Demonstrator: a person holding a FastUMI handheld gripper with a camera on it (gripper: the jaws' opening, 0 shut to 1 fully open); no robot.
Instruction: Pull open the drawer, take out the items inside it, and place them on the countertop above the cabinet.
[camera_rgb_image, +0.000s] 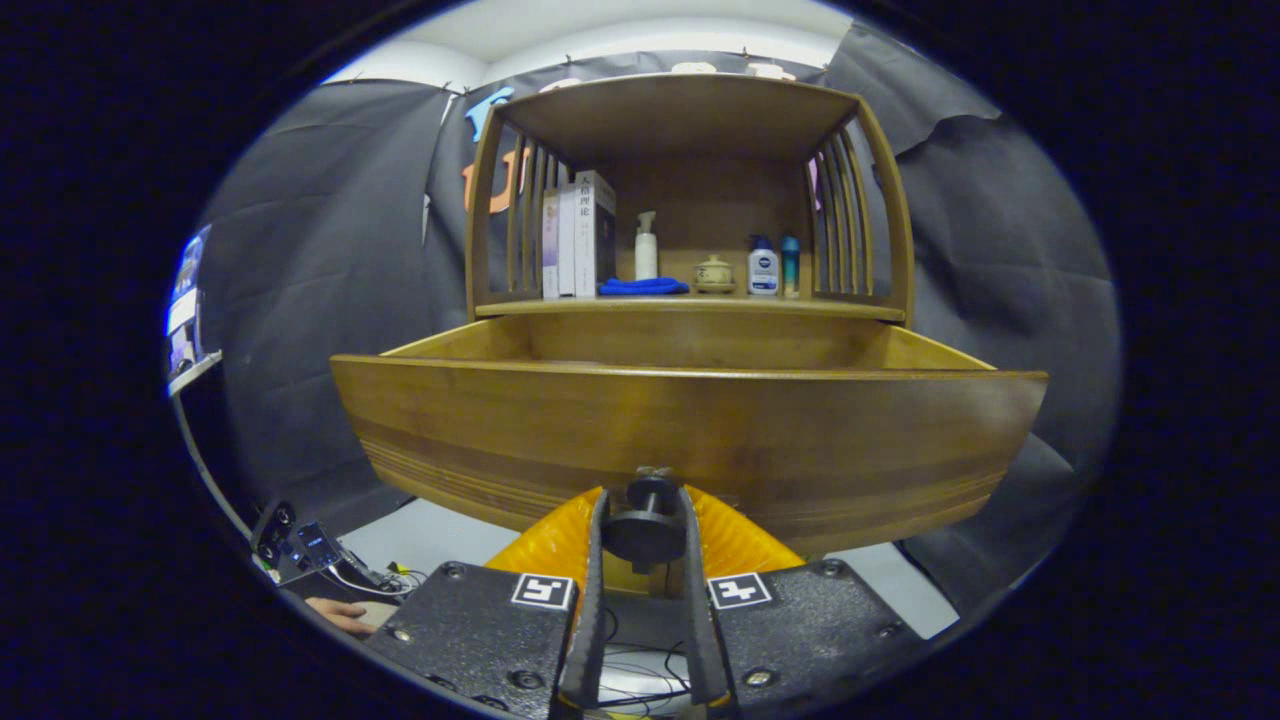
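Note:
A wooden drawer (690, 420) stands pulled out of the cabinet toward me, its front panel broad just ahead of the fingers. Its dark round knob (646, 522) sits between my fingers, and my gripper (646, 515) is shut on it. The drawer's inside is hidden behind the front panel; I see only its side walls and back. Above it runs the countertop (690, 305), where books (580, 245), a blue cloth (643, 287), a white pump bottle (647, 250), a small lidded jar (714, 274), a white bottle with a blue cap (763, 267) and a teal bottle (790, 265) stand.
A wooden shelf frame with slatted sides (850, 200) encloses the countertop. A hand (340, 612) rests low to the left near a small electronic box with cables (300, 548). A screen (185, 300) stands far left. Light floor lies under the drawer.

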